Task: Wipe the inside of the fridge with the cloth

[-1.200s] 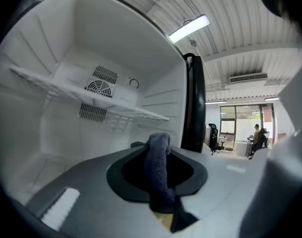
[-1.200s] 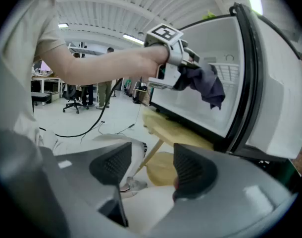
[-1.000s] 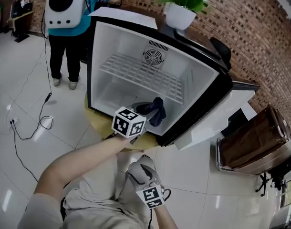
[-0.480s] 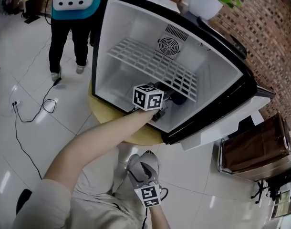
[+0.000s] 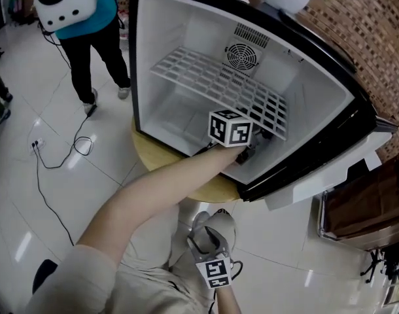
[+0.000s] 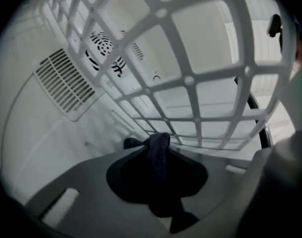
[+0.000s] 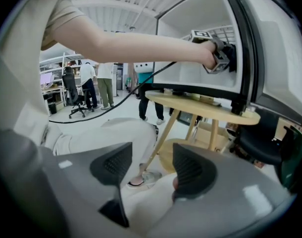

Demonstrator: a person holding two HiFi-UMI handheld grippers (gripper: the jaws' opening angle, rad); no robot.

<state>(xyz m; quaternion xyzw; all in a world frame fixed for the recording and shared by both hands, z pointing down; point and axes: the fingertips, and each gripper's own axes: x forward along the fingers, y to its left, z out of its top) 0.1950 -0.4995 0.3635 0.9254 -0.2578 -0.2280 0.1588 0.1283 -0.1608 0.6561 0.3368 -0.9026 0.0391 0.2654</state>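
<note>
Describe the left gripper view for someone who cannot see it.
The left tool grips a dark cloth inside a white fridge, below its wire shelf. A round fan grille and a slotted vent sit on the wall behind.

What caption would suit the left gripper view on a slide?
Left gripper, shut on the dark cloth, inside the fridge beneath its wire shelf, facing the rear vents.

One fridge (image 5: 304, 100), one wire shelf (image 5: 206, 77), one cloth (image 6: 158, 155), two tools (image 6: 158, 148) (image 7: 148, 168).
</note>
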